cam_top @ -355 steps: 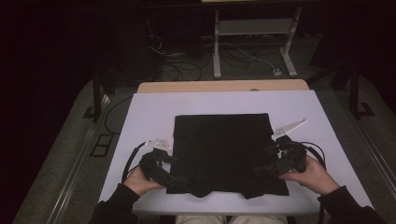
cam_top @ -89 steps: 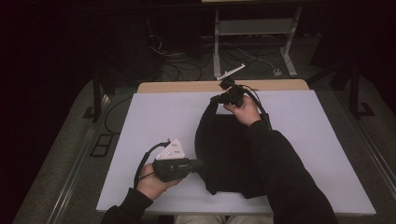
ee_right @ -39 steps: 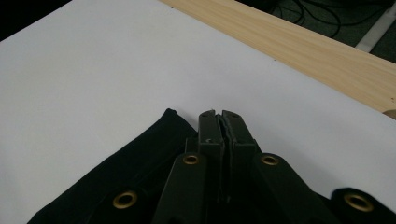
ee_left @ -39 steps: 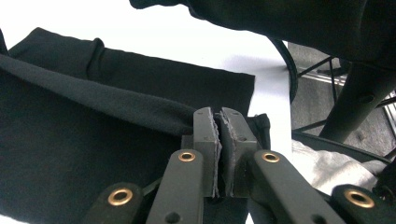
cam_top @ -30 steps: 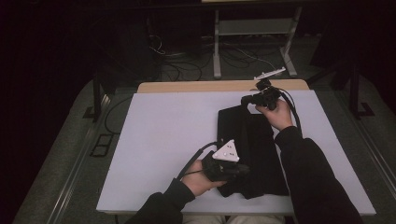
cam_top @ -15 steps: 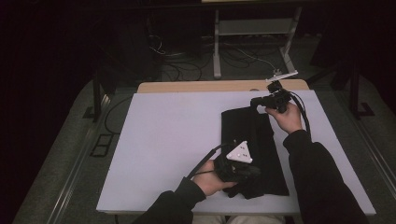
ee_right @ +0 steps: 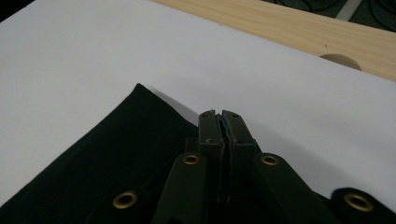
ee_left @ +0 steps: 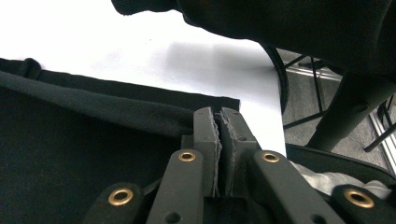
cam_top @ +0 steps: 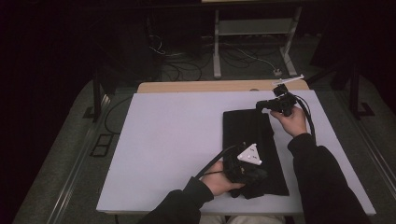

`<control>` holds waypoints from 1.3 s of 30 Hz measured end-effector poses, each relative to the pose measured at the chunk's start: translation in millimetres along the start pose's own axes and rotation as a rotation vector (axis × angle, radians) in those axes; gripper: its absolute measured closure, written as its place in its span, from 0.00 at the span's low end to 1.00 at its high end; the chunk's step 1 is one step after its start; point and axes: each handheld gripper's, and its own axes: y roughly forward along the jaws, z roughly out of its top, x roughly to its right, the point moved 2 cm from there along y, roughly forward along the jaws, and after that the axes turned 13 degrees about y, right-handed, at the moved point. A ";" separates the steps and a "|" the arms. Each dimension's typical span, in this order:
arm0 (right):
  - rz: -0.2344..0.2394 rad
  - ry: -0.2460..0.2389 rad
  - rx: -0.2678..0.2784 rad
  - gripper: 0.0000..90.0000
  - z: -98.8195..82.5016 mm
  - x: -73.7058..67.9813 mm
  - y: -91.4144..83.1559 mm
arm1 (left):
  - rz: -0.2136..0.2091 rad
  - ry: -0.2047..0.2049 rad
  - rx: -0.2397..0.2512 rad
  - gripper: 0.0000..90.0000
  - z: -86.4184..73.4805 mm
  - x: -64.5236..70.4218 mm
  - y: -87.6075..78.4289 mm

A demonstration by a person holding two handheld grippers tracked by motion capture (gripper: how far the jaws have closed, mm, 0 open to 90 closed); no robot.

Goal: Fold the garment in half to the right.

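While the white table (cam_top: pixel 168 140) gives a flat bed, my black cloth (cam_top: pixel 250 140) lies folded narrow on its right half. My right gripper (cam_top: pixel 261 105) pinches the far corner, my left gripper (cam_top: pixel 259 176) the near edge, both clamped to keep the fold aligned.

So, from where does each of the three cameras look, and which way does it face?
High view: above the person's side, facing forward and down on the white table; both forearms, left claw, right claw.
Left gripper view: on the left claw, looking along shut jaws pinching the black cloth.
Right gripper view: on the right claw, facing the table's far wooden edge.
All share the black cloth.
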 end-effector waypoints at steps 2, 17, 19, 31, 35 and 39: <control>-0.001 0.008 0.000 0.95 -2.8 3.6 -0.2 | -0.005 0.002 -0.005 0.93 0.0 -0.2 2.5; -0.018 0.065 -0.015 0.95 -16.0 24.2 7.9 | -0.025 -0.011 -0.013 0.93 1.9 -6.0 18.7; -0.017 0.069 -0.016 0.95 -17.2 26.5 9.5 | -0.027 -0.012 -0.013 0.93 2.8 -6.5 20.8; -0.025 0.077 -0.020 0.95 -21.0 35.0 9.7 | -0.035 -0.008 -0.023 0.93 9.6 -7.9 34.7; -0.026 0.083 -0.024 0.95 -22.4 38.2 8.9 | -0.043 -0.005 -0.028 0.93 11.3 -8.6 38.8; -0.006 0.120 -0.034 0.83 -24.7 42.8 5.7 | -0.045 -0.002 -0.023 0.93 12.7 -9.2 42.0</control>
